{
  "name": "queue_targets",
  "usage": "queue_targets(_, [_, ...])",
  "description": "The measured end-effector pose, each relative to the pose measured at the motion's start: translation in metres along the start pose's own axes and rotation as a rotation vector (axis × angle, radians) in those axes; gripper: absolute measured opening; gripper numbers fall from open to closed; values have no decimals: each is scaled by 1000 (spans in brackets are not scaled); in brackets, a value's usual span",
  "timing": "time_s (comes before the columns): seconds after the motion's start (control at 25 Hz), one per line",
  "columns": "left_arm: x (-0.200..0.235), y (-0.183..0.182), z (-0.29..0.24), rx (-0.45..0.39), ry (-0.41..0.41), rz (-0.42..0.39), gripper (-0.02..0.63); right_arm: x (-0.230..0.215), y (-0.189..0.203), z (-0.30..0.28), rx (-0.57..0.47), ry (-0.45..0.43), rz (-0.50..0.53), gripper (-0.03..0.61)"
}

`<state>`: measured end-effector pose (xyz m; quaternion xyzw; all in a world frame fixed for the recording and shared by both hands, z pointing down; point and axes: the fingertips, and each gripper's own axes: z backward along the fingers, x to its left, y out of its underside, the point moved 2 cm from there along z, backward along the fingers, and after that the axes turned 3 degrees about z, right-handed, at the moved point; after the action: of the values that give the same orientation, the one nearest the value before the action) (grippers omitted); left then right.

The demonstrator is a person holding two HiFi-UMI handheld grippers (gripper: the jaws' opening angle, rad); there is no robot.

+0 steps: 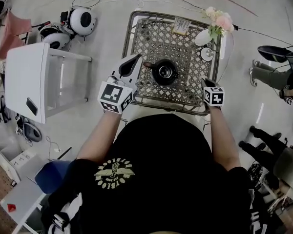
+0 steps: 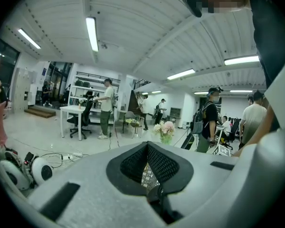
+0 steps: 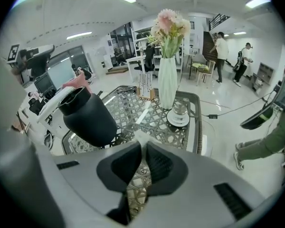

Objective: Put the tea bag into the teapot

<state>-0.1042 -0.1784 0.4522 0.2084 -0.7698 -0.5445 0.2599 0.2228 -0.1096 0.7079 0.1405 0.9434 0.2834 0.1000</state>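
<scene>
Looks along the right gripper's (image 3: pixel 143 145) jaws, pressed nearly together and pinching a small pale tea bag (image 3: pixel 140 137) at their tips, above a lattice-topped table (image 3: pixel 195 127). To the left and close, on the table, shows a black teapot (image 3: pixel 88 118) with its mouth open. Farther back, shows a white vase (image 3: pixel 167 82) of pink flowers (image 3: pixel 170 25), and just in front of it a small glass (image 3: pixel 179 108) on a saucer (image 3: pixel 178 121).

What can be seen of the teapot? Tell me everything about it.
The teapot is round-bodied and matte black, perhaps ceramic or iron. No lid sits on it; the round mouth is open, glossy inside. A short brownish stub juts from its side toward the left gripper, close by; contact cannot be told. It stands upright near the middle of the lattice-topped table.
</scene>
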Motion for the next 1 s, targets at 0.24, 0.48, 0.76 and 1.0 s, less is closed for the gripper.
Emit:
queue_targets(0.24, [-1,-18,-1,-28,31,-23,-3,8,-11,28,-38,-2,-21,35])
queue_targets(0.48, [-2,-32,-2,-44,70,-26,-3,22,-36,62,-163,-11,-33,35])
queue_targets(0.76, [1,-49,-2,-66,92,-62,-3,39,-83,114,-348,-27,-2,35])
queue_targets(1.0, [6,-50,-1,-67,96,-57,-3,48,-120,147,-454,-24,2,35])
